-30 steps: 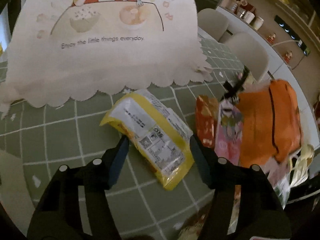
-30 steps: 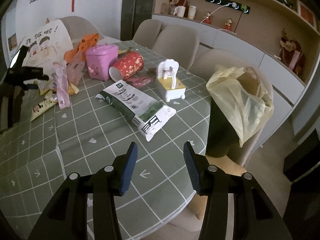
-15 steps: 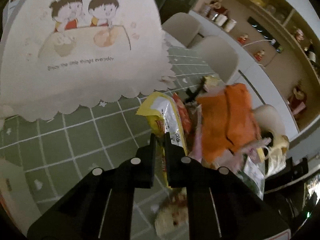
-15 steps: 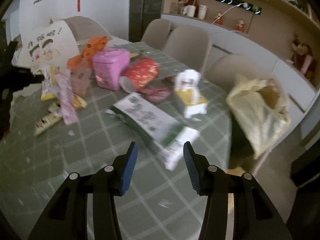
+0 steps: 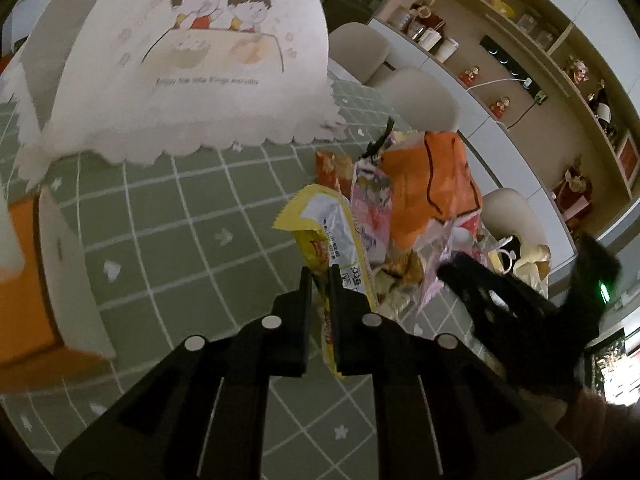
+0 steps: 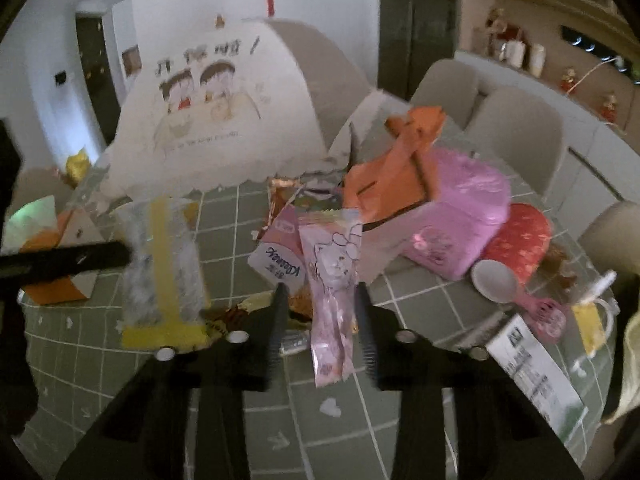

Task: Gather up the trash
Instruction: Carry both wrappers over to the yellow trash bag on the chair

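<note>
Early in the job, one piece in hand. Left gripper [image 5: 320,280] is clamped on the yellow wrapper [image 5: 332,236], lifted clear of the green checked tablecloth [image 5: 168,240]; the wrapper hangs just in front of the cartoon placemat [image 5: 208,60]. Right gripper [image 6: 320,320] has its fingers spread on either side of the pink sachet [image 6: 332,280], not yet closed on it; the sachet lies on the cloth in front of the placemat, toward the pink box [image 6: 460,220]. Still on the table beside the pink box: orange paper bag [image 6: 396,168], red cup [image 6: 520,240] on its side, plastic spoon [image 6: 496,280], Kleenex pack [image 6: 280,268], and a white-green pouch [image 6: 536,376] near the table edge. A yellow trash bag [image 5: 532,264] shows beyond the pile, off the far side from the placemat; nothing visibly dropped in yet, inside not readable. My read: most of the pile is left, the wrapper needs carrying to the bag, sachet is next.
</note>
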Demonstrator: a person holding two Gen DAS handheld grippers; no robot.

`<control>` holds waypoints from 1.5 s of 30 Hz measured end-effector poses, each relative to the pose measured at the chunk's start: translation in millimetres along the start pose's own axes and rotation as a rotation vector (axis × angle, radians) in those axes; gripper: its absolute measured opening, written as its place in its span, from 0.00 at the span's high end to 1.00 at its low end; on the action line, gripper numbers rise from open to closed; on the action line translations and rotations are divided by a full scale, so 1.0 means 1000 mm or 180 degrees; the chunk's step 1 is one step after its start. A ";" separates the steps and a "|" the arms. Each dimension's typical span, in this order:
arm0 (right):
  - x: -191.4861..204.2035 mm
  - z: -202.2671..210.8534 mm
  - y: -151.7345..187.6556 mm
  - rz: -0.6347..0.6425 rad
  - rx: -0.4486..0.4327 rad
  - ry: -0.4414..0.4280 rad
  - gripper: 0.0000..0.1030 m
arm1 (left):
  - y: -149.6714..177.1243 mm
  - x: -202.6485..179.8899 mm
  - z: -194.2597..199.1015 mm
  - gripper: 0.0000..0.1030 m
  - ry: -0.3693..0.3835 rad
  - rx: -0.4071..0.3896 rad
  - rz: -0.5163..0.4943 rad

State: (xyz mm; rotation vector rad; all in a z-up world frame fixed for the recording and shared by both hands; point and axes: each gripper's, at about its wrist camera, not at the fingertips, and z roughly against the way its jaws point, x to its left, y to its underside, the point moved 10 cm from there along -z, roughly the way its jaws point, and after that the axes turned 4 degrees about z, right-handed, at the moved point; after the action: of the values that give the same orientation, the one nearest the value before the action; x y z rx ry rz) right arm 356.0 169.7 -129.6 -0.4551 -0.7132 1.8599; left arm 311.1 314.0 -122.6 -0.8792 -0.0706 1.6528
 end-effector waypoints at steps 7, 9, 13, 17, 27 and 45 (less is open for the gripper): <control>-0.018 0.033 -0.015 -0.0146 -0.0071 -0.0226 0.94 | 0.008 -0.013 0.014 0.92 0.0062 -0.0088 0.0121; -0.028 0.054 -0.017 -0.0210 -0.0165 -0.0252 0.94 | 0.003 -0.023 0.019 0.92 0.0058 -0.0161 0.0059; -0.028 0.065 -0.015 -0.0030 -0.0157 -0.0469 0.94 | -0.008 -0.040 0.029 0.92 -0.0005 -0.0318 0.0008; -0.018 0.064 0.000 0.0397 -0.0233 -0.0650 0.89 | -0.010 -0.046 0.041 0.92 -0.0117 -0.0400 0.0028; -0.048 -0.003 0.065 -0.0493 0.0255 -0.0657 0.64 | 0.034 -0.029 0.047 0.92 -0.0428 -0.0549 0.0490; -0.121 0.096 0.000 -0.0066 -0.0308 -0.0720 0.89 | -0.006 -0.130 0.059 0.92 -0.0368 -0.0920 0.0104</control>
State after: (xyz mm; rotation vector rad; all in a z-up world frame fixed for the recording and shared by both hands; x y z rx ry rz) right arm 344.0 32.3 -59.4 -0.2998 -0.9591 1.8813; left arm 283.6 227.3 -12.4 -1.0040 -0.3846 1.7498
